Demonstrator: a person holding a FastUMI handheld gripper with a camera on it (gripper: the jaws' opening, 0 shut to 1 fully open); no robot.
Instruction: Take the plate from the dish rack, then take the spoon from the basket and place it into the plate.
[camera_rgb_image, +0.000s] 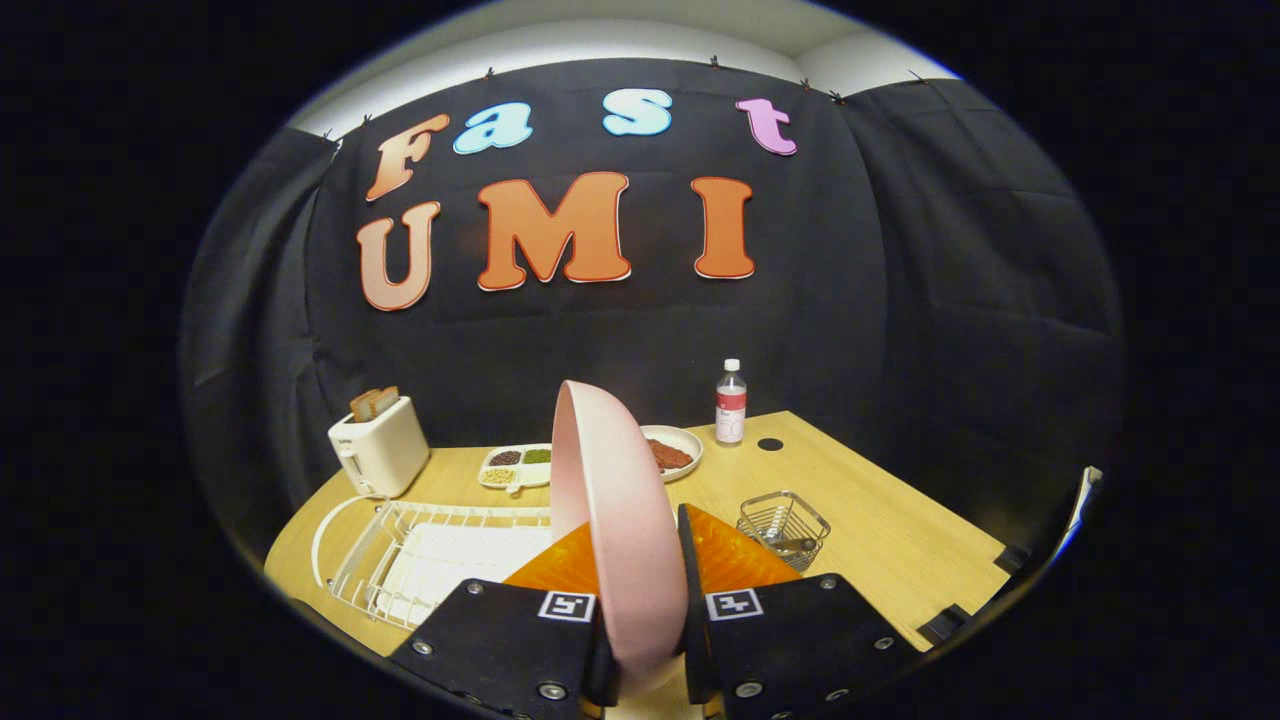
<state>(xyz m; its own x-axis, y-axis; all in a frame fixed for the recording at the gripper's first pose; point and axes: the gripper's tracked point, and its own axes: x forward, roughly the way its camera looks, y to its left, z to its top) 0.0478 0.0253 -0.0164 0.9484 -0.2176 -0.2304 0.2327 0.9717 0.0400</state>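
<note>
A pink plate (615, 500) stands on edge between my two fingers, and my gripper (640, 565) is shut on it, holding it up above the table. The white wire dish rack (420, 555) lies below and to the left of the fingers, with nothing standing in it. A small wire basket (783, 525) sits on the table just right of the fingers, and a spoon (792, 546) lies inside it. The plate hides part of the table behind it.
On the wooden table (880, 520) stand a white toaster (378, 447) with toast at the back left, a divided tray (515, 466) of beans, a plate of red food (672, 453) and a water bottle (731, 402) at the back.
</note>
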